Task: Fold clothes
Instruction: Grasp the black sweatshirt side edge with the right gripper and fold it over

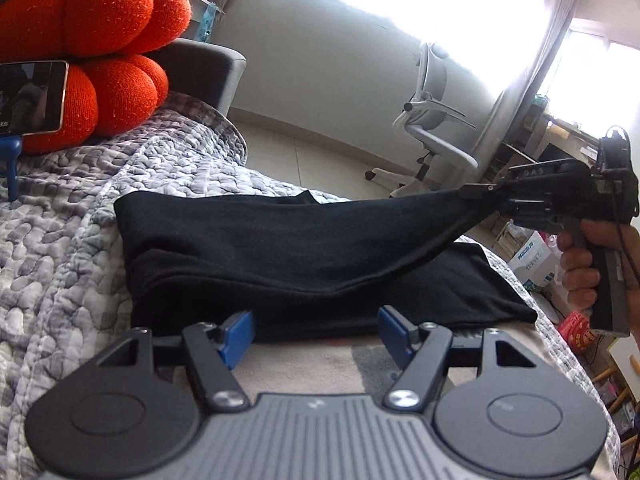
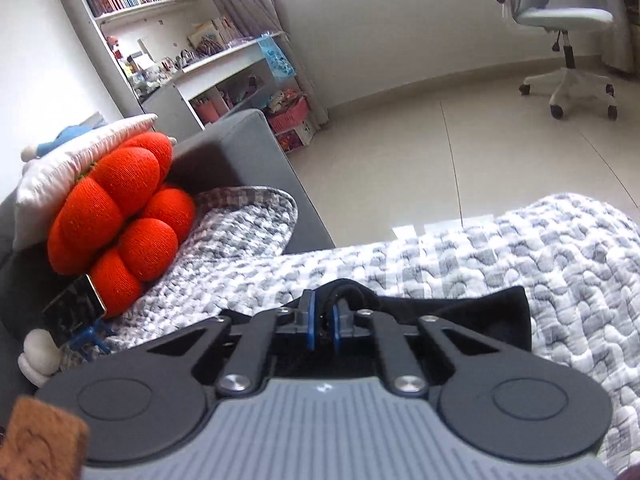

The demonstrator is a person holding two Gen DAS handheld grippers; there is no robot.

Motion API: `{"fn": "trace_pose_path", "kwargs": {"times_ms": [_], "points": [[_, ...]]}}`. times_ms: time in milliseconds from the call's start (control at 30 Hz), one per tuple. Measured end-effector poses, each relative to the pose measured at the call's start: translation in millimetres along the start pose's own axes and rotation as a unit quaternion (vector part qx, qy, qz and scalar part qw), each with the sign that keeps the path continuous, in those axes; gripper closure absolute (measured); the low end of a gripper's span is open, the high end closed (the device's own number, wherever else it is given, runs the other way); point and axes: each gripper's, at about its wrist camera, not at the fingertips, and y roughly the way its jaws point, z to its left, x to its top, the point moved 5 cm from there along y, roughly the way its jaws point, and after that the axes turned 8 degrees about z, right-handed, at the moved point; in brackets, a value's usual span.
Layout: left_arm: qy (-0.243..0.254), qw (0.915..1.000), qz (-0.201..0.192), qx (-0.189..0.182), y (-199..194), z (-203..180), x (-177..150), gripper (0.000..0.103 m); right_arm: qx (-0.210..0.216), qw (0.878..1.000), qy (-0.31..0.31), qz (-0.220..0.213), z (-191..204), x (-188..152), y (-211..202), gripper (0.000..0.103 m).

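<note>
A black garment point(image 1: 280, 264) lies on the grey quilted bed cover point(image 1: 72, 240), partly folded over itself. My right gripper point(image 1: 480, 194), held by a hand at the right of the left wrist view, is shut on the garment's right corner and holds it lifted, so the cloth stretches up from the bed. In the right wrist view the black cloth point(image 2: 460, 312) is pinched between the blue pads of the right gripper point(image 2: 325, 322). My left gripper point(image 1: 316, 330) stands open just before the garment's near edge, with nothing between its blue fingers point(image 1: 236, 332).
An orange knotted cushion point(image 1: 100, 52) and a phone point(image 1: 32, 96) on a blue stand sit at the bed's left end by a grey headboard point(image 1: 200, 64). A white office chair point(image 1: 432, 128) stands on the floor beyond. Shelves point(image 2: 168, 40) and boxes line the walls.
</note>
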Motion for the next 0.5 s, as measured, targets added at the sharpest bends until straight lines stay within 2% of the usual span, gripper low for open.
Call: {"fn": "trace_pose_path", "kwargs": {"times_ms": [267,333,500], "points": [[0.010,0.9998,-0.003,0.015,3.0,1.0,-0.8,0.034,0.055,0.994,-0.001,-0.091,32.6,42.9,-53.3,0.094],[0.012,0.9997,-0.003,0.022,3.3,0.7,-0.3,0.034,0.051,0.992,-0.007,-0.114,35.0,50.3,-66.1,0.094],[0.022,0.9989,-0.005,0.040,-0.8,-1.4,-2.0,0.034,0.017,0.992,0.006,-0.125,6.8,44.0,-76.1,0.094]]}}
